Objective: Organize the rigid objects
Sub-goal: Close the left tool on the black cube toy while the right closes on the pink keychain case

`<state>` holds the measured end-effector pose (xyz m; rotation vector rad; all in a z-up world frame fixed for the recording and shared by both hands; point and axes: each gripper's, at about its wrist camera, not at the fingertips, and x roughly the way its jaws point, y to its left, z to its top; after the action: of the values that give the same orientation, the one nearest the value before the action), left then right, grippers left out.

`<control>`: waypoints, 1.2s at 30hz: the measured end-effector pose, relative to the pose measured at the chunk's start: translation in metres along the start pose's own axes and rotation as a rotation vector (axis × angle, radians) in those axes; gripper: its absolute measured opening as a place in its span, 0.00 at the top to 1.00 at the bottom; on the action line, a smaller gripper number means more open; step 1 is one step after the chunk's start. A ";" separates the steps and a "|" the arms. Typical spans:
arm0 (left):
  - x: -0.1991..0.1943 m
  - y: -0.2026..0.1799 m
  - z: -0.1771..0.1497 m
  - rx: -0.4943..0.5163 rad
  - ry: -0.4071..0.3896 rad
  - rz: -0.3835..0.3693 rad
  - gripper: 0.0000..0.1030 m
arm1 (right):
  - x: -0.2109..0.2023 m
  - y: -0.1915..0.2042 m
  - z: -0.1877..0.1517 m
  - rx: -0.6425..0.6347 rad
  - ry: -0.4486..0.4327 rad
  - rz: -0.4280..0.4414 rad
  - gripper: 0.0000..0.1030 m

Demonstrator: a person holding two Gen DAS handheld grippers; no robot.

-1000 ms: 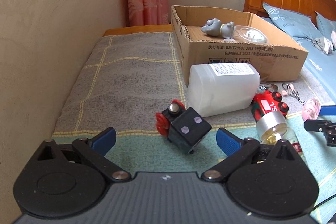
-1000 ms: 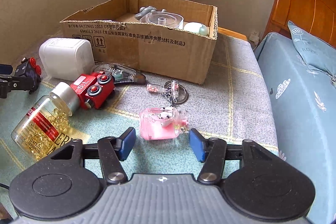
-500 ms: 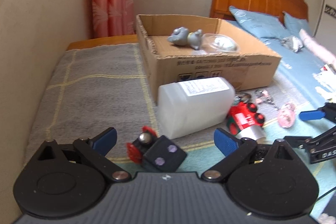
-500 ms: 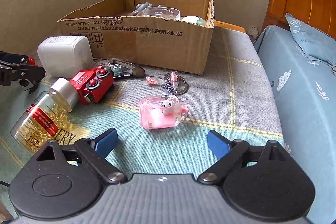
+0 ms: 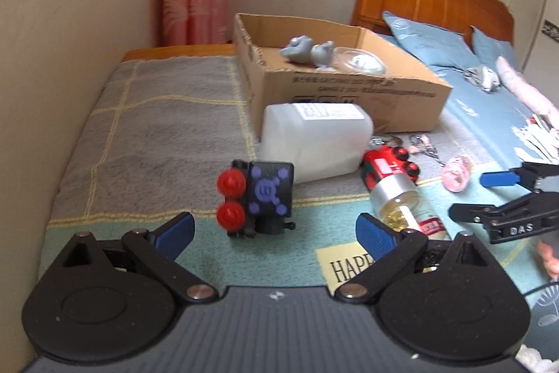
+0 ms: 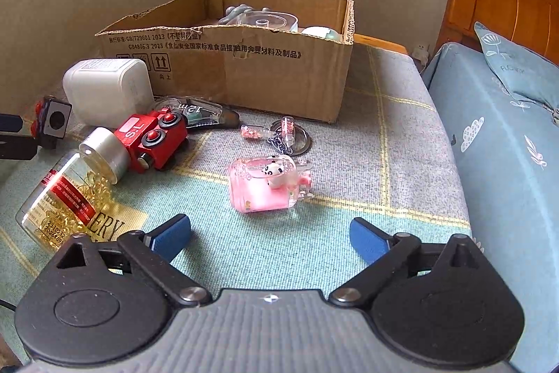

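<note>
A blanket-covered bed [image 6: 401,142] carries a cardboard box [image 6: 265,72] toward its far edge, with a white jug [image 6: 104,90], toy train [image 6: 153,138], pill bottle [image 6: 70,187] and pink keychain [image 6: 269,184] nearer.

In the left wrist view the right claw [image 5: 503,194] is cut off by the right edge of the frame. The cardboard box [image 6: 244,58] hides most of its contents behind its near wall. The pill bottle [image 5: 401,208] sits partly behind the left claw's finger [image 5: 374,233]. The box print there is blurred.
</note>
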<state>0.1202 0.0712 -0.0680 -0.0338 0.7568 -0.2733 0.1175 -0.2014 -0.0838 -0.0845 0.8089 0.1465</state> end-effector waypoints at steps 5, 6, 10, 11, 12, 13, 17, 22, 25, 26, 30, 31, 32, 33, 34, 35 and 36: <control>0.012 -0.009 0.004 0.026 -0.024 0.065 0.14 | -0.002 0.001 -0.001 -0.009 -0.001 -0.005 0.03; 0.015 -0.010 0.005 0.036 -0.027 0.072 0.16 | -0.002 0.001 -0.001 -0.012 -0.002 -0.005 0.04; 0.029 -0.005 0.007 0.062 -0.006 0.073 0.22 | -0.003 0.000 -0.002 -0.030 -0.020 0.006 0.04; 0.033 -0.003 0.006 0.071 0.003 0.074 0.23 | -0.003 0.000 -0.001 -0.038 -0.024 0.010 0.04; 0.036 -0.001 0.005 0.075 0.011 0.073 0.24 | -0.003 0.000 -0.001 -0.047 -0.030 0.014 0.04; 0.038 0.001 0.005 0.075 0.017 0.068 0.25 | -0.003 0.000 -0.001 -0.057 -0.038 0.021 0.04; 0.037 0.001 0.006 0.080 0.018 0.003 0.25 | 0.001 0.000 0.004 -0.086 -0.043 0.034 0.04; 0.029 -0.013 -0.002 0.159 0.047 -0.050 0.25 | 0.005 0.003 0.008 -0.109 -0.042 0.033 0.04; 0.029 -0.010 -0.002 0.138 0.037 -0.024 0.32 | 0.007 0.002 0.009 -0.113 -0.042 0.044 0.08; 0.030 -0.009 -0.001 0.129 0.033 -0.014 0.34 | 0.007 0.001 0.010 -0.114 -0.045 0.044 0.10; 0.034 -0.009 0.004 0.142 0.030 0.003 0.39 | 0.008 0.000 0.014 -0.115 -0.056 0.051 0.17; 0.034 -0.010 0.005 0.149 0.031 0.001 0.41 | 0.008 0.000 0.015 -0.113 -0.057 0.055 0.18; 0.035 -0.010 0.005 0.152 0.032 -0.002 0.41 | 0.009 0.000 0.016 -0.113 -0.060 0.057 0.19; 0.035 -0.010 0.006 0.153 0.034 -0.003 0.42 | 0.010 -0.001 0.017 -0.114 -0.061 0.057 0.24; 0.035 -0.010 0.006 0.156 0.034 -0.004 0.43 | 0.011 -0.001 0.017 -0.114 -0.057 0.059 0.28; 0.035 -0.010 0.007 0.159 0.035 -0.005 0.45 | 0.012 -0.002 0.017 -0.111 -0.054 0.066 0.32; 0.035 -0.010 0.007 0.160 0.036 -0.004 0.47 | 0.012 -0.003 0.017 -0.105 -0.055 0.074 0.36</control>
<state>0.1468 0.0517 -0.0852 0.1214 0.7687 -0.3387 0.1388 -0.2004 -0.0806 -0.1493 0.7498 0.2601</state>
